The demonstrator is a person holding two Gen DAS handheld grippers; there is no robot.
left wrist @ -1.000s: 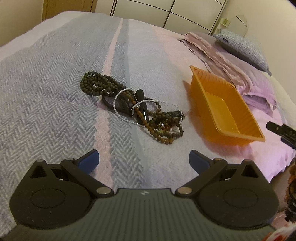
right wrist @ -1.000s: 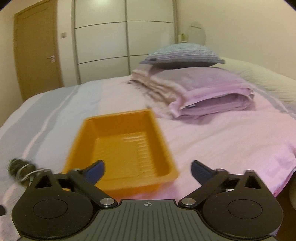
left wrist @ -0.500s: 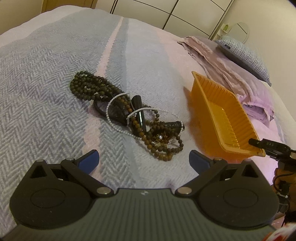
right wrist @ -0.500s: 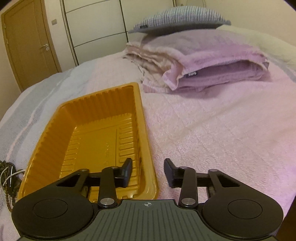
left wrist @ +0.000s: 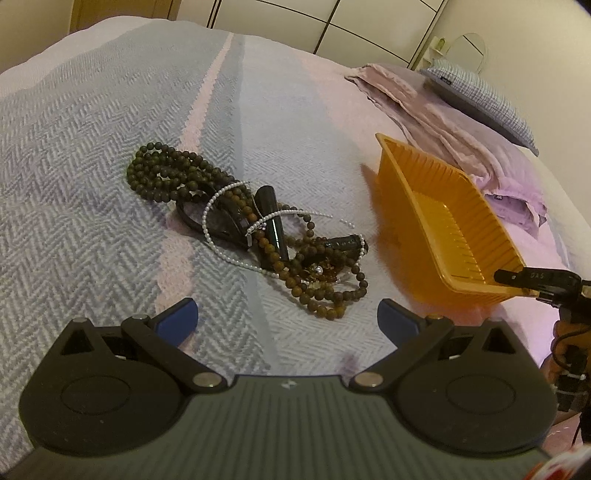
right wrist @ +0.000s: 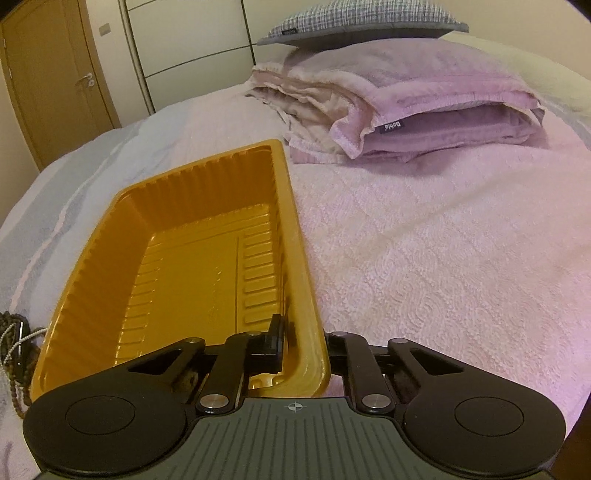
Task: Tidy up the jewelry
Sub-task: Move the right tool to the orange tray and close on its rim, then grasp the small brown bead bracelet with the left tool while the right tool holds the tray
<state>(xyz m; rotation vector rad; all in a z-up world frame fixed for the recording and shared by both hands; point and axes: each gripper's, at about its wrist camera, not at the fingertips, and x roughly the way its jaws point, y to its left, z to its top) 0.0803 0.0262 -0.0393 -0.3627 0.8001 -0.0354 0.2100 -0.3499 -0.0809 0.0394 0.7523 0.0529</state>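
Right gripper [right wrist: 301, 345]: jaws narrow and closing; the near right corner wall of the orange tray [right wrist: 177, 266] stands between them. Left finger inside the tray, right finger outside past the rim.
Contact: inner finger looks to be against the wall; the outer pad is hidden behind the rim, so I cannot tell that it presses.
Right gripper, from the left wrist view [left wrist: 532, 277]: dark finger lies over the tray's near corner at the right edge of the picture.
Left gripper [left wrist: 287, 320]: jaws wide, nothing between the blue pads [left wrist: 176, 318]; it touches nothing and hangs over the bedspread [left wrist: 92, 155], short of the jewelry.
Tray: empty; in the left wrist view [left wrist: 447, 221] it sits on the bed right of the jewelry, apart from it.
Jewelry pile [left wrist: 255, 225]: tangled heap on the grey herringbone stripe. Dark bead strands at the far left, brown bead strands nearest, a thin pearl strand looped through, dark glossy pieces in the middle.
Pile edge: a bit of it shows at the left border of the right wrist view [right wrist: 14, 332].
Beyond the tray: folded lilac blankets [right wrist: 424, 107], with a checked pillow [right wrist: 362, 22] on top.
Background: wardrobe doors [right wrist: 184, 44], wooden door [right wrist: 55, 81].
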